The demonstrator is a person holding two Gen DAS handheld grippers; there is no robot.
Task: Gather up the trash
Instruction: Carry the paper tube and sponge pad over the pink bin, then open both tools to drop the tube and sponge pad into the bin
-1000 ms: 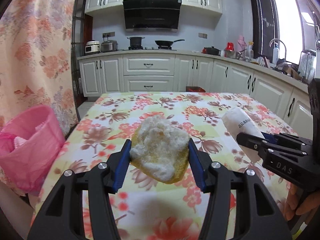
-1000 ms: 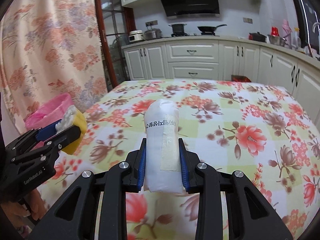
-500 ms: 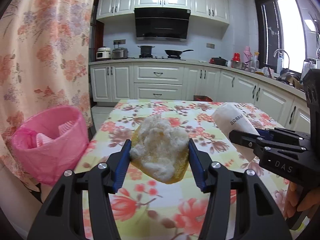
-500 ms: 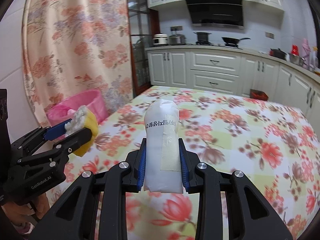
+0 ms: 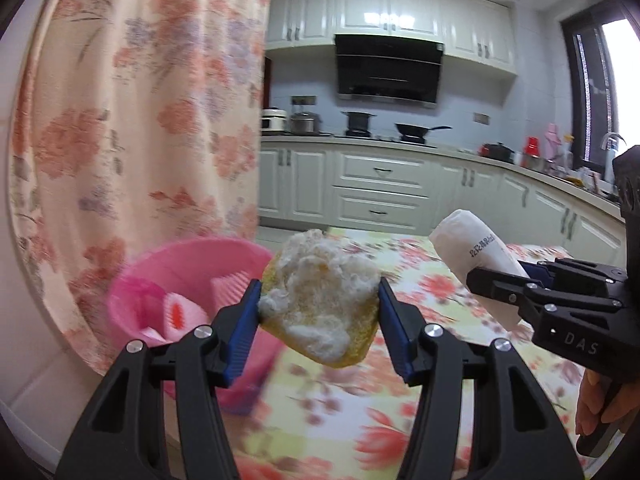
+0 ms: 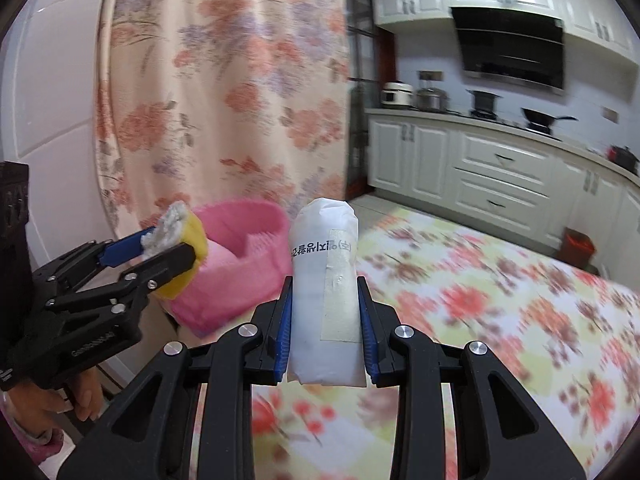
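At far left, a floral curtain (image 5: pixel 132 128) hangs beside a white wall. In front of it stands a pink trash bin (image 5: pixel 188 280), lined with a pink bag and placed off the left edge of the table (image 5: pixel 420 400). Pink items lie inside the bin; their type cannot be determined.

The left gripper (image 5: pixel 318 312) is clamped on a yellow sponge (image 5: pixel 320 308) whose face is covered in white fluffy material. The blue pads (image 5: pixel 242 328) press against both sides of the sponge. The sponge is held in the air, just right of the bin rim and above the table edge. In the right wrist view, the same left gripper (image 6: pixel 166 246) appears at the left, with the sponge (image 6: pixel 188 240) positioned in front of the bin (image 6: pixel 240 256).

The right gripper (image 6: pixel 324 316) is clamped on a white wrapped roll (image 6: pixel 324 288) bearing a line of black printed characters and a strip of tape. The roll stands upright between the blue pads (image 6: pixel 282 332), clear of the table (image 6: pixel 500 320), which carries a floral tablecloth. In the left wrist view, the roll (image 5: pixel 476 264) projects up and to the left from the right gripper (image 5: pixel 492 280).

At right, white kitchen cabinets (image 5: pixel 380 188) line the far wall beneath a black range hood (image 5: pixel 388 68). Pots and a pan sit on the stove.
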